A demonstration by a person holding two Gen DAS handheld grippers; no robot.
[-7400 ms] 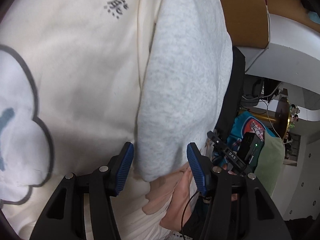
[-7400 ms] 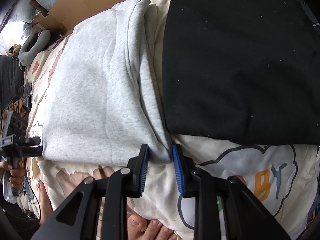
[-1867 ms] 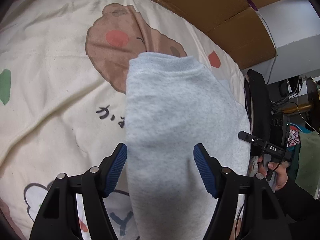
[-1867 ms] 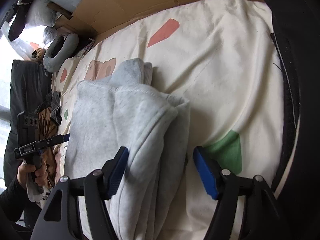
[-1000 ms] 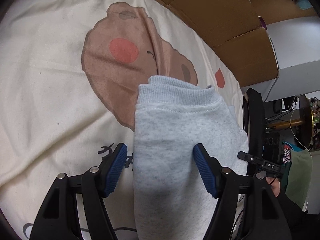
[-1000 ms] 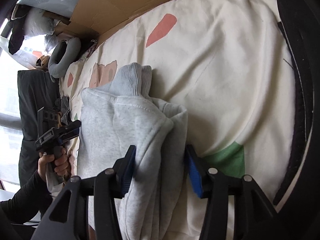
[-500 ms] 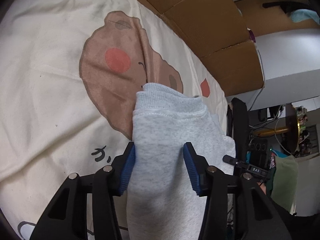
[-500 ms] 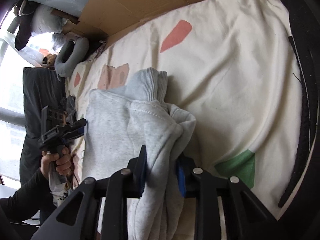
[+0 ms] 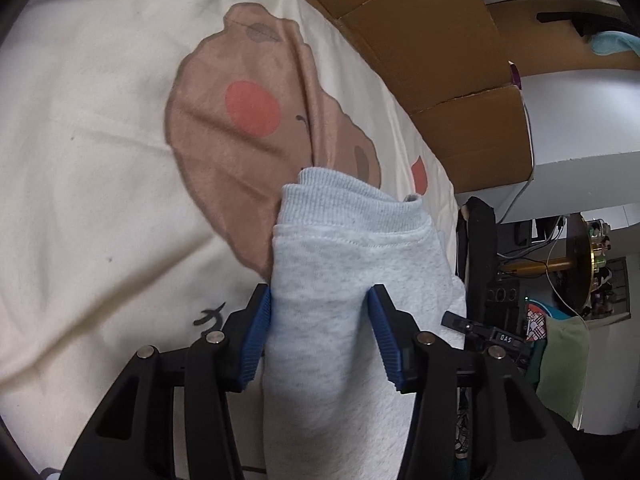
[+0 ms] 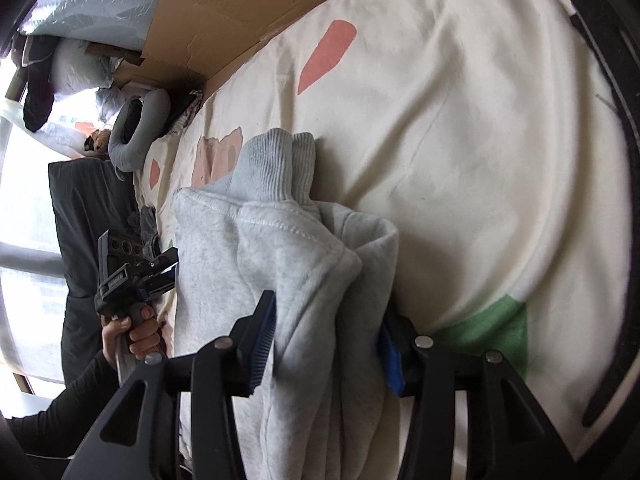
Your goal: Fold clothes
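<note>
The left tool [image 9: 320, 332] has its blue pads pressed against both sides of a folded light grey sweatshirt [image 9: 348, 280], a thick bundle of which fills the gap between them. From there the garment runs toward 12 o'clock and ends in a ribbed cuff [image 9: 316, 196] lying on the cream bedspread [image 9: 80, 160], over a brown cartoon print [image 9: 240, 120] with a red cheek spot. Flat cardboard [image 9: 440, 60] stands along the bed's far edge at 1 o'clock.

The right tool [image 10: 328, 336] straddles a bunched fold of the same sweatshirt [image 10: 288, 264]. Its jaws have just been opening: the cloth sits between them, the left pad against the fabric, the right pad partly hidden behind the fold, so a firm grip cannot be told. A ribbed cuff [image 10: 280, 160] points toward 12 o'clock. At 9 o'clock in this view a hand [image 10: 132, 332] in a black sleeve holds the left tool at the garment's other edge. A grey neck pillow [image 10: 136, 132] lies at 10 o'clock, and a green patch [image 10: 488, 328] on the bedspread at 3 o'clock.
</note>
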